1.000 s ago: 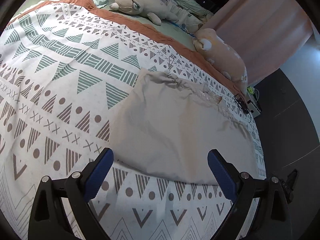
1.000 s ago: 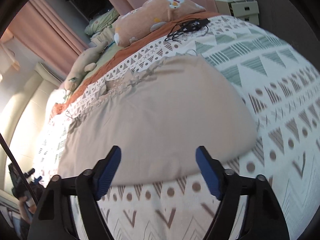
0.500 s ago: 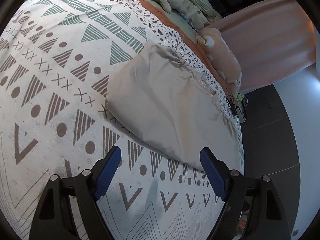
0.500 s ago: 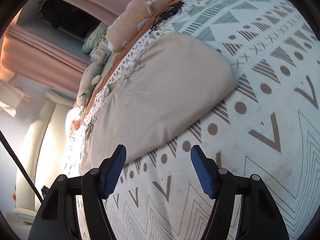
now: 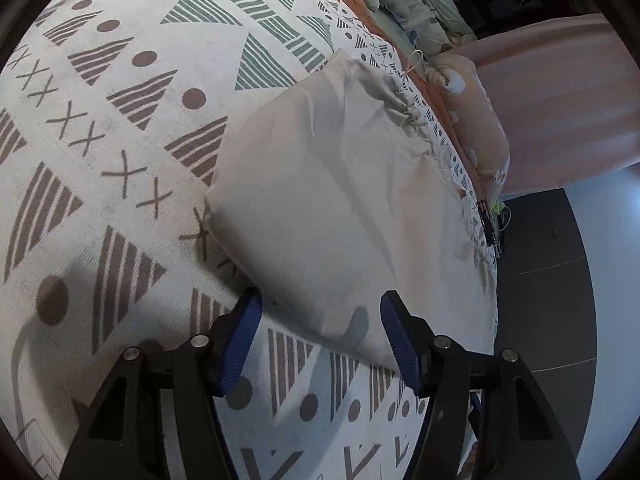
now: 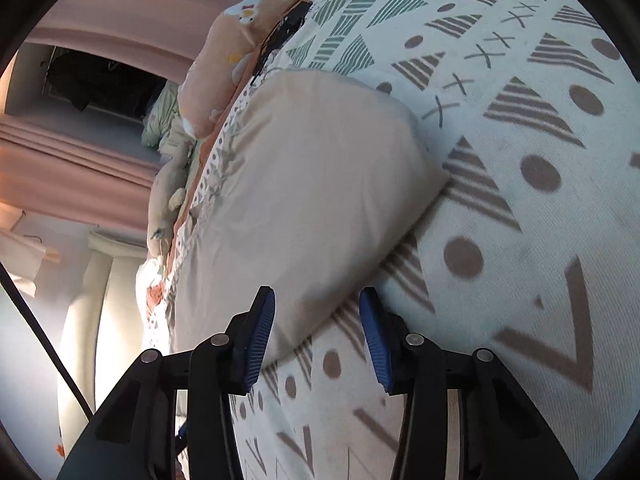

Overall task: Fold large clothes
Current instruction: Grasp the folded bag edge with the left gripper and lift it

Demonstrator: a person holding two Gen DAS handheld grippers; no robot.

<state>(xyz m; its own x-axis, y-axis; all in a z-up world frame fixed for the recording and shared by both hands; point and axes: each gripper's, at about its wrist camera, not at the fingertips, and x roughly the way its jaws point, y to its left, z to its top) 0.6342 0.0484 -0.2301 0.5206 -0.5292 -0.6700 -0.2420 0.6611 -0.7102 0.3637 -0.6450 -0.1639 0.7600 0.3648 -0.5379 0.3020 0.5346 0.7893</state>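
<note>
A beige folded garment (image 5: 340, 200) lies flat on a patterned bedspread (image 5: 100, 160); its gathered edge is at the far side. My left gripper (image 5: 320, 332) is open and low over the garment's near edge, with the edge between its blue pads. The same garment (image 6: 288, 200) shows in the right wrist view. My right gripper (image 6: 316, 332) is open, narrower than before, and straddles the garment's near edge close to its right corner. Neither gripper holds cloth.
Plush toys (image 5: 476, 120) and pillows (image 6: 240, 64) line the far side of the bed, with a black cable (image 6: 280, 40) beside them. Pink curtains (image 5: 560, 92) hang behind. The dark floor (image 5: 540, 280) lies beyond the bed's right edge.
Both grippers have come down and forward to the garment's near edge. Their jaws have narrowed but stay open. The garment has not moved.
</note>
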